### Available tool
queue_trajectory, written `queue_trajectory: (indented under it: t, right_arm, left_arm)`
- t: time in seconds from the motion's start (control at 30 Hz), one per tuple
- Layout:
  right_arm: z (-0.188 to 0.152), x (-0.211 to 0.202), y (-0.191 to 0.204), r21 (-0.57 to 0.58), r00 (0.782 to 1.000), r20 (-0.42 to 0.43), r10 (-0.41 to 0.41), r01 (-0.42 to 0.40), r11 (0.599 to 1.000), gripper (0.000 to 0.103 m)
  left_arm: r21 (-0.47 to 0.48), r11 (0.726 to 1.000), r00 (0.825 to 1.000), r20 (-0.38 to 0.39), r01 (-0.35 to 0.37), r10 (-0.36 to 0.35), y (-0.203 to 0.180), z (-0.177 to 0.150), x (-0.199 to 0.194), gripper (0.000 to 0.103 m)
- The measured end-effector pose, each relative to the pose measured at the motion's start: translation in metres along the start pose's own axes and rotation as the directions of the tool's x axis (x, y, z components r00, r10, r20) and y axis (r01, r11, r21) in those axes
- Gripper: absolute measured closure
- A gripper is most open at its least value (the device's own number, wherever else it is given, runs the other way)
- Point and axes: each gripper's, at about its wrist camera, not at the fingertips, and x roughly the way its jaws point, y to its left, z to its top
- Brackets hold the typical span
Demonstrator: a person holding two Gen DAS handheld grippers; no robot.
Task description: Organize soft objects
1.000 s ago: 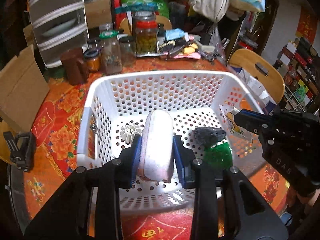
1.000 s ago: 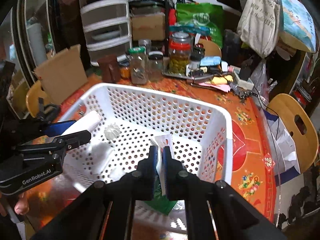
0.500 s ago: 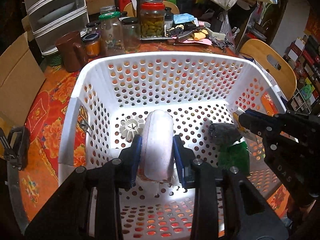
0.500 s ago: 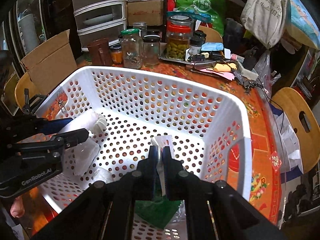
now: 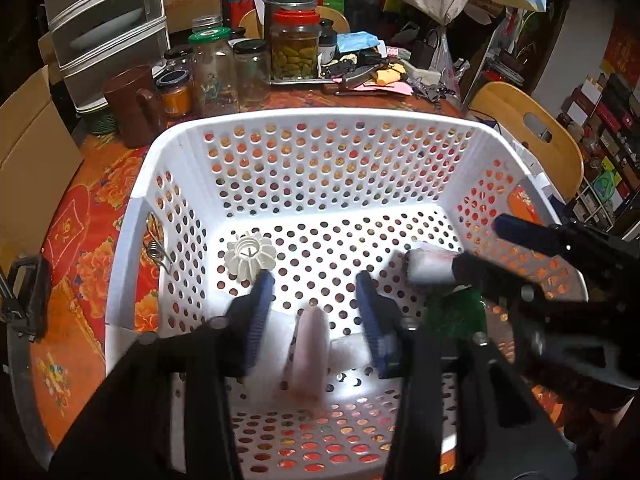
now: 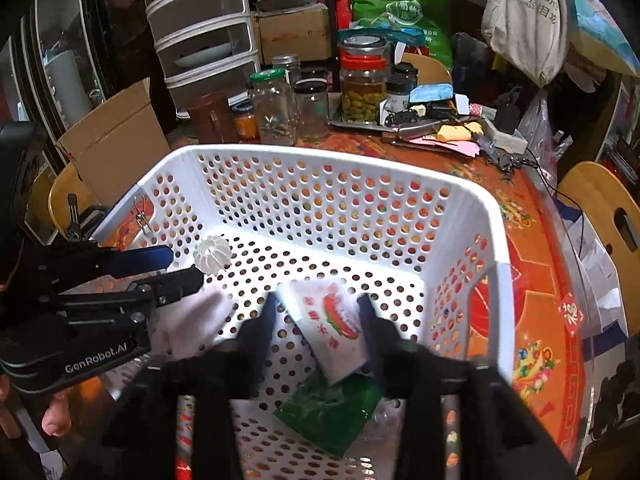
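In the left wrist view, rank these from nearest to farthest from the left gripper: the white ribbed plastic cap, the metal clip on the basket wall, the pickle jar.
From the left gripper:
1. White ribbed cap, on the basket floor just beyond the left finger.
2. Metal clip, hanging on the basket's left wall.
3. Pickle jar, on the table behind the basket.

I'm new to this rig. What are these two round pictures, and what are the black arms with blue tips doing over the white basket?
There is no robot: a person holds a two-finger clamp tool in each hand, and each has a fisheye camera looking along its fingers.

In the left view, the left gripper is open above a blurred pale soft roll. In the right view, the right gripper is open around a white printed packet, above a green plastic bag.

All of it is inside the white perforated plastic basket, beside a white ribbed cap. The basket stands on an orange flowered tablecloth.
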Motion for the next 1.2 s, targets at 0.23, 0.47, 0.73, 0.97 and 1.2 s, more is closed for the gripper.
queue_trajectory:
  t: [0.23,0.47,0.73,0.97,1.2]
  right_arm:
    - [-0.006,-0.026,0.001,0.011,0.999,0.05,0.019,-0.02,1.0,0.012]
    - [-0.022,-0.057,0.002,0.022,0.995,0.094,0.023,-0.026,0.999,0.002]
    - [-0.057,-0.099,0.013,0.01,0.974,0.17,-0.146,0.147,0.989,0.002]
    - [-0.101,-0.146,0.022,0.048,0.952,0.248,-0.179,0.173,0.984,0.002]
    - [-0.149,-0.196,0.053,0.033,0.928,0.326,-0.182,0.182,0.983,0.002]
  left_arm:
    - [-0.005,1.0,0.998,0.064,0.01,-0.009,0.003,-0.006,-0.028,0.026]
    - [0.015,1.0,0.989,0.146,-0.009,0.007,0.0,-0.025,-0.071,0.0]
    - [0.028,0.998,0.988,0.145,-0.048,0.044,0.0,-0.069,-0.103,0.0]
    - [0.027,0.998,0.971,0.235,-0.052,0.045,0.002,-0.121,-0.159,0.0]
    - [-0.011,0.997,0.94,0.333,-0.075,0.075,0.0,-0.179,-0.217,0.0]
